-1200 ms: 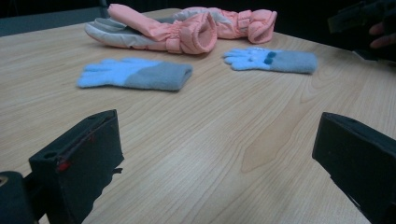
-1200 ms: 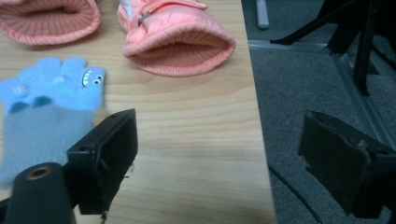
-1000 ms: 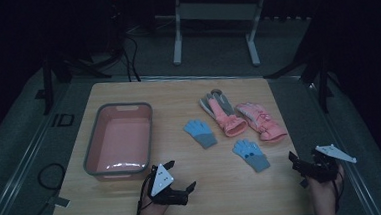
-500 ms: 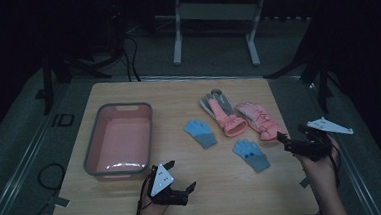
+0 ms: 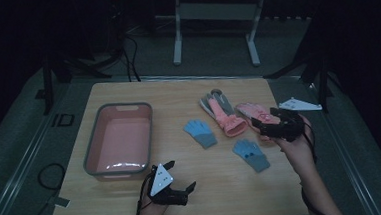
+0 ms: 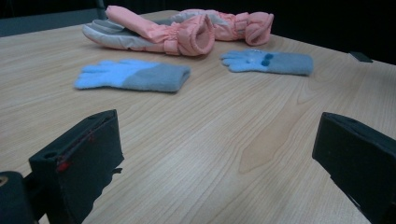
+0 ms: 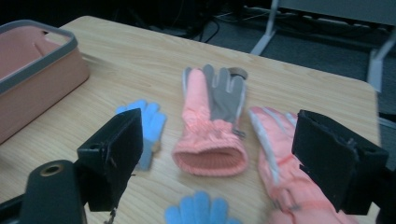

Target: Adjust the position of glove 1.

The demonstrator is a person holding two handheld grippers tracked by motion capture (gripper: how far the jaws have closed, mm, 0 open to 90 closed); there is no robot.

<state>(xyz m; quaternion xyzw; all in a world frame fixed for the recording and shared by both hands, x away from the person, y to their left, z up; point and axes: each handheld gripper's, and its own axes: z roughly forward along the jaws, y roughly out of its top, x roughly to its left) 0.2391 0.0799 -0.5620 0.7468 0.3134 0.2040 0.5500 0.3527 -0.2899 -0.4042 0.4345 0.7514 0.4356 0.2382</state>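
Right claw (image 5: 267,125) gapes wide over the pink glove (image 5: 253,112), holding nothing.

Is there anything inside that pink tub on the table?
The pink tub looks empty: its bare pink bottom shows in the high view. All four gloves lie outside it on the table. The strip just behind its near wall is hidden.

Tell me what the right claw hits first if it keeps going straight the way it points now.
Probably the pink glove lying palm-up: its open cuff sits midway between the right claw's open jaws. The second pink glove lies just beside; depth is uncertain.
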